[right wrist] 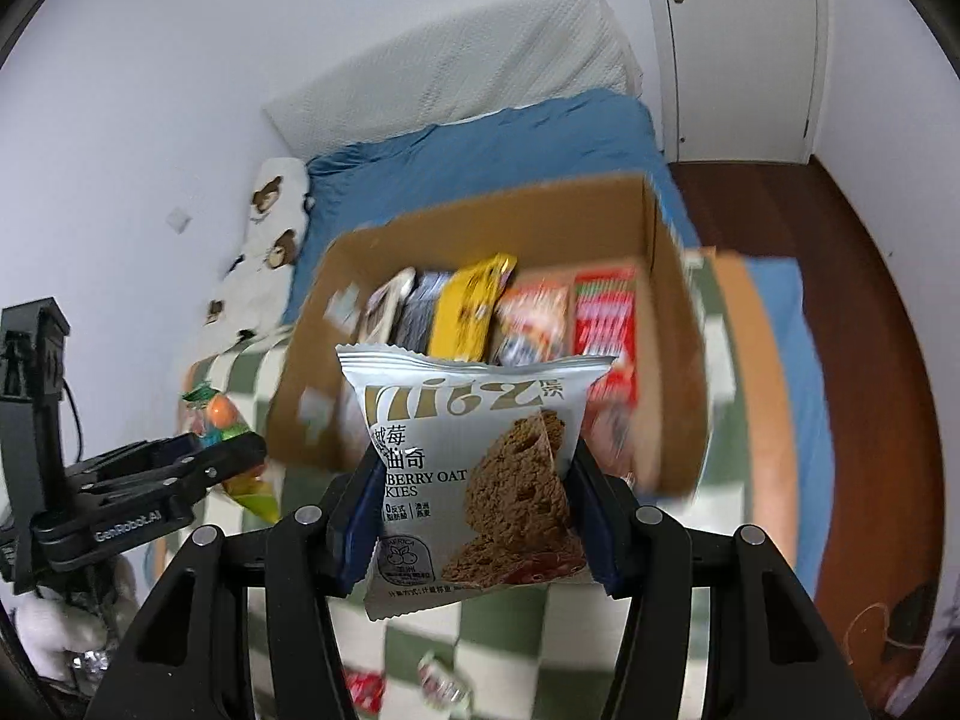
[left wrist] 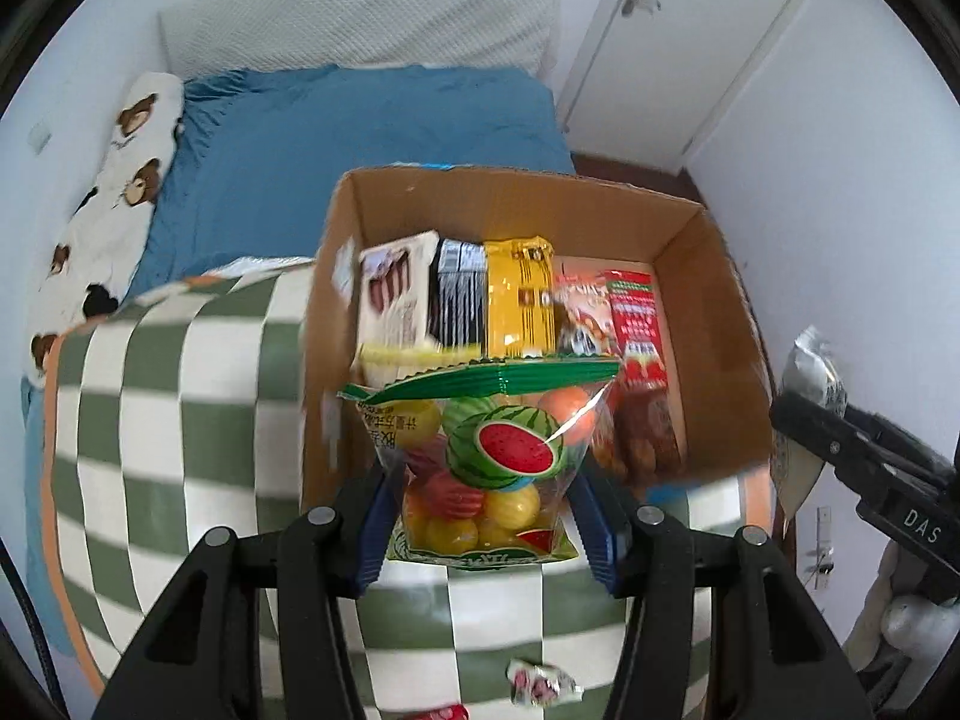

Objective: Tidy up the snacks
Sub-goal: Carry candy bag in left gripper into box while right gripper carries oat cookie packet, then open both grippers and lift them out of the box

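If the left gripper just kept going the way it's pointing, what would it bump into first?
Probably the cardboard box. The left gripper, shut on the fruit candy bag, points down toward its near wall and the snack packets standing inside. Depth is unclear, so the bag might touch the checkered blanket before the box.

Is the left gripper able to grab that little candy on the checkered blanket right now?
Probably not: the left gripper is already shut on the fruit candy bag, so the small wrapped candy must wait.

Red wrapper (left wrist: pixel 441 713) cut by bottom edge; box (right wrist: pixel 672 360) motion-blurred.
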The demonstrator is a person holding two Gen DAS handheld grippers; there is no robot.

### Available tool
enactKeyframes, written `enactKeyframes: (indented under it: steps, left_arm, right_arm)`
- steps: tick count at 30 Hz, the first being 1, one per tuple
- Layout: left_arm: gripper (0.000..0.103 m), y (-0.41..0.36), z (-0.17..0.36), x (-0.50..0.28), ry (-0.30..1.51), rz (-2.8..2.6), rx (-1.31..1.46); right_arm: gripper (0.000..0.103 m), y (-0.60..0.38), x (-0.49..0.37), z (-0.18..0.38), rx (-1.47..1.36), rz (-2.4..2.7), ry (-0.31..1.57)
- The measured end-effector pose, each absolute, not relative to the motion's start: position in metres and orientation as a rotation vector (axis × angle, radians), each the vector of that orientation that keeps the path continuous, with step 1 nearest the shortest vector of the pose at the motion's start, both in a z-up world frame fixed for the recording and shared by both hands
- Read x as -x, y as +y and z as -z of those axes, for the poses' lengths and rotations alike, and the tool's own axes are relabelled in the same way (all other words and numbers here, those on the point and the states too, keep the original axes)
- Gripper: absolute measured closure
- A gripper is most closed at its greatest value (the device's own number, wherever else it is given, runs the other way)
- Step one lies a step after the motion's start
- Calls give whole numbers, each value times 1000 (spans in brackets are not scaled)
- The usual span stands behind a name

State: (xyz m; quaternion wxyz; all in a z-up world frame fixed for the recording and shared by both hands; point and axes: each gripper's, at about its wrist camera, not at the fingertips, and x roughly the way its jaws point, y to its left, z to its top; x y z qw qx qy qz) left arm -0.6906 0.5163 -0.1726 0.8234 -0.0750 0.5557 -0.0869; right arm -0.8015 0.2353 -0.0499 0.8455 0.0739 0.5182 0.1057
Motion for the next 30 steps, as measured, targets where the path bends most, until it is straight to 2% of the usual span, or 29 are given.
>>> enactKeyframes:
  steps: [9, 20, 23, 25, 28, 30]
  left_arm:
    - [53, 506, 225, 577, 1380, 177, 170]
    - [52, 496, 271, 536, 1508, 187, 180]
    - [40, 498, 275, 535, 1534, 176, 211]
    - [30, 500, 271, 536, 1510, 179, 219]
    - [14, 499, 260, 538, 1477, 176, 201]
    - [13, 500, 252, 541, 1455, 177, 198]
  right_arm:
    - [45, 241, 687, 96, -129, -161, 1237]
    - [45, 251, 631, 155, -129, -152, 1317]
    - [41, 251, 625, 173, -122, -147, 1382]
    - [20, 250, 623, 181, -100, -127, 1398]
    - [14, 248, 626, 182, -101, -115, 1394]
    - [13, 244, 629, 178, -124, -122, 1387]
